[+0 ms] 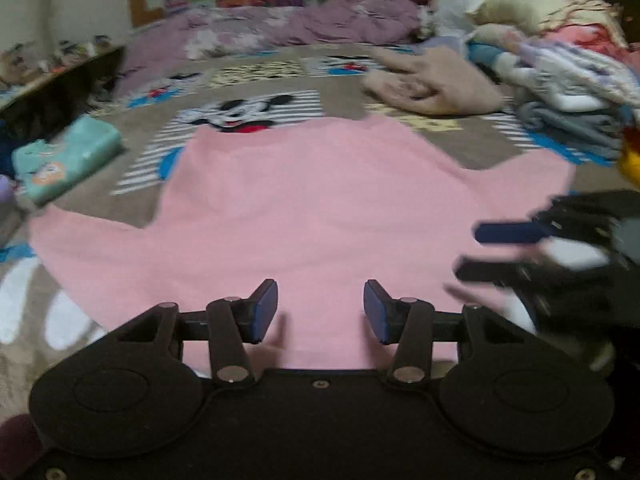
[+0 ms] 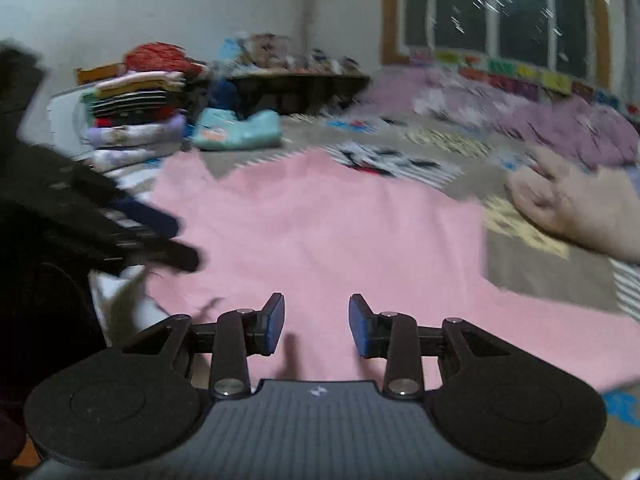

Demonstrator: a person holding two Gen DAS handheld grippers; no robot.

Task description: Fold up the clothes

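A pink shirt (image 1: pixel 304 216) lay spread flat on the bed (image 1: pixel 344 92), back side up, both short sleeves out to the sides, over a taupe cover printed with cartoon mouse panels. Its near edge ran right under both claws.

The left claw (image 1: pixel 320 310) hung just above the near middle of the shirt, its blue-padded fingers (image 1: pixel 266 308) apart with only pink cloth showing in the gap below them; it was released and gripped nothing. The right claw (image 2: pixel 316 326) sat in the same way above the shirt's near edge, fingers parted, nothing between the pads, released as well. Whether either claw's fingertips brushed the fabric could not be told.

In the left wrist view the right claw appeared blurred at the right, over the shirt near its right sleeve; in the right wrist view the left claw appeared blurred at the left, over the opposite side.

Beyond the shirt, a crumpled beige garment (image 1: pixel 432 88) lay on the bed toward the right, apart from it. A folded teal garment (image 1: pixel 68 156) rested at the left, near the shirt's left sleeve but not touching. A stack of folded clothes (image 2: pixel 136 120) stood just past the teal garment, and a loose heap of laundry (image 1: pixel 560 52) rose at the far right. A rumpled purple blanket (image 1: pixel 280 28) stretched along the far side beneath a window (image 2: pixel 492 12).
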